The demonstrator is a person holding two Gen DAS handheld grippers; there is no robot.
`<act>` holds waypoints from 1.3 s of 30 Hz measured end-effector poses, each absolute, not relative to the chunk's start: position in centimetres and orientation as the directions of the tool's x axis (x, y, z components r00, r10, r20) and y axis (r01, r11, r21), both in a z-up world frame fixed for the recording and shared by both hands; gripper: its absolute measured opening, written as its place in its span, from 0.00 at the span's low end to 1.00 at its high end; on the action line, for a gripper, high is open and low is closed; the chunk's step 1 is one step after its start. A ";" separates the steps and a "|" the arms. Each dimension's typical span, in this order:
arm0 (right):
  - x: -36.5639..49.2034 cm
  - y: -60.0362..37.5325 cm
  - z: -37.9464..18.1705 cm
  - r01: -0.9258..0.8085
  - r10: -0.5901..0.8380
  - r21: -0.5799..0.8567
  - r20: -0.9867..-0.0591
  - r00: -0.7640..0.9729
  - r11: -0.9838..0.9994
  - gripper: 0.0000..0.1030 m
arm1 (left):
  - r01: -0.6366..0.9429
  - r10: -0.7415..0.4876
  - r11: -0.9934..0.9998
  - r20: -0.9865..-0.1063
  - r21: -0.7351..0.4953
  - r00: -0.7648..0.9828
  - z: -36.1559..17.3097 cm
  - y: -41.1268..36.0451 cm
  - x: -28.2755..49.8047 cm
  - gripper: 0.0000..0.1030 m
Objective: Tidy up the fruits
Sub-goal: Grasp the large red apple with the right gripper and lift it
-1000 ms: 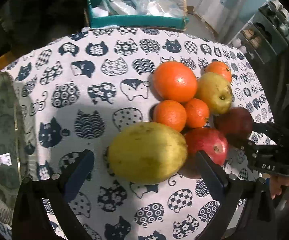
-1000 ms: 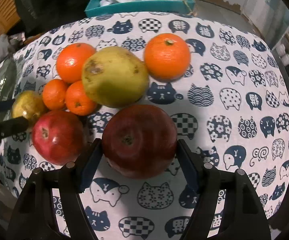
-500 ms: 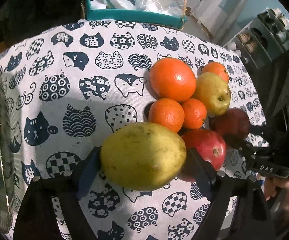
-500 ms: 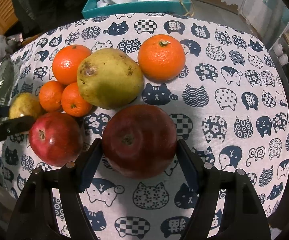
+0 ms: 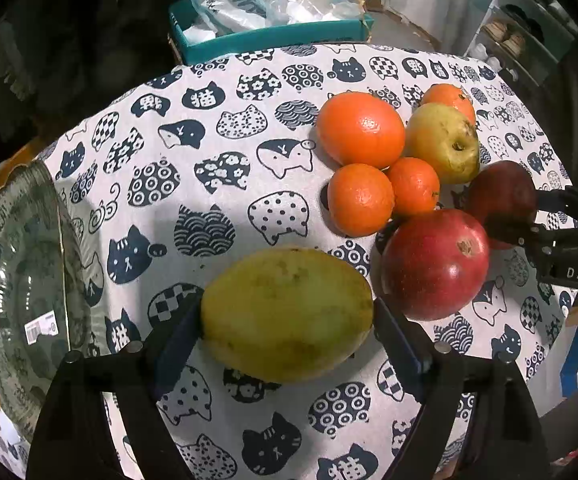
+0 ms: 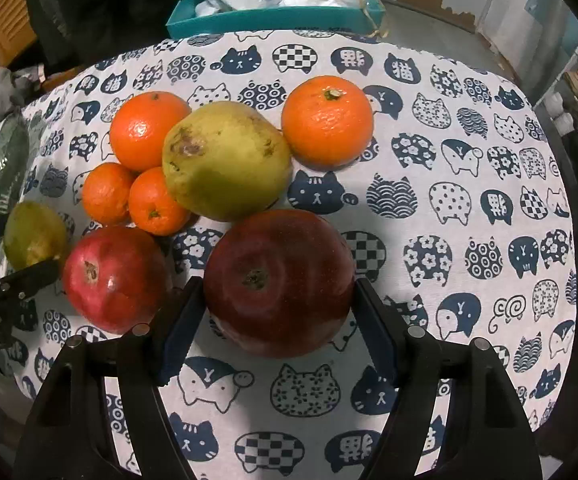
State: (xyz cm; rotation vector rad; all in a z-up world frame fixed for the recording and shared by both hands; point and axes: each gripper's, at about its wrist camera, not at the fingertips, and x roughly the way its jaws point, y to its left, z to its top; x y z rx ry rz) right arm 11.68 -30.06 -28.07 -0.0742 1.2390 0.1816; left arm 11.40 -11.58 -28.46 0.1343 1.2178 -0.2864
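The table (image 5: 225, 184) is covered by a white cloth with dark blue cats on it. A ribbed glass bowl (image 5: 21, 292) is set at its left edge, and nothing can be seen in it but a sticker. A teal box (image 5: 273, 36) stuffed with plastic bags stands just past the far edge. Shelves are seen in the room beyond the right side.

All the fruit is bunched near the right edge. The biggest is the yellow-green mango (image 5: 287, 314), nearest the front edge. It is squeezed at its two ends by the blue pads of the left gripper (image 5: 287, 320), so it is clamped. It is judged to be heavy, smooth and a bit soft, so a gentle hold on the long ends is thought best.

The dark red apple (image 6: 279, 282) is held tight on both sides by the right gripper (image 6: 277, 314). It is judged to be firm and shiny, so it could slip.

Next to it the bright red apple (image 6: 115, 278) is found, touching nothing but the cloth. Behind it, the spotted pear (image 6: 225, 162) is leaned on by oranges. Two big oranges (image 6: 149, 130) (image 6: 327, 120) are round and could roll. Two small tangerines (image 6: 107, 194) (image 6: 157, 202) are pressed together in the middle of the bunch.
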 end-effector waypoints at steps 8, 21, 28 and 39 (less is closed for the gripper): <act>11.6 -29.9 -28.4 -0.183 0.094 0.038 -0.947 0.307 0.982 0.72 | 0.273 -0.199 0.954 -0.940 -0.122 0.276 -29.7 -11.7 12.2 0.82; 11.3 -29.9 -27.6 -0.170 0.082 0.021 -0.930 0.358 0.985 0.72 | 0.265 -0.154 0.962 -0.928 -0.063 0.339 -29.1 -11.8 11.8 0.81; 10.8 -29.8 -25.9 -0.158 0.072 0.006 -0.908 0.413 0.987 0.72 | 0.228 -0.147 0.972 -0.911 -0.061 0.385 -27.0 -10.7 11.9 0.81; 9.9 -28.8 -22.5 -0.162 0.088 0.008 -0.865 0.494 0.987 0.72 | 0.196 -0.168 0.977 -0.874 -0.085 0.457 -22.9 -9.5 10.7 0.81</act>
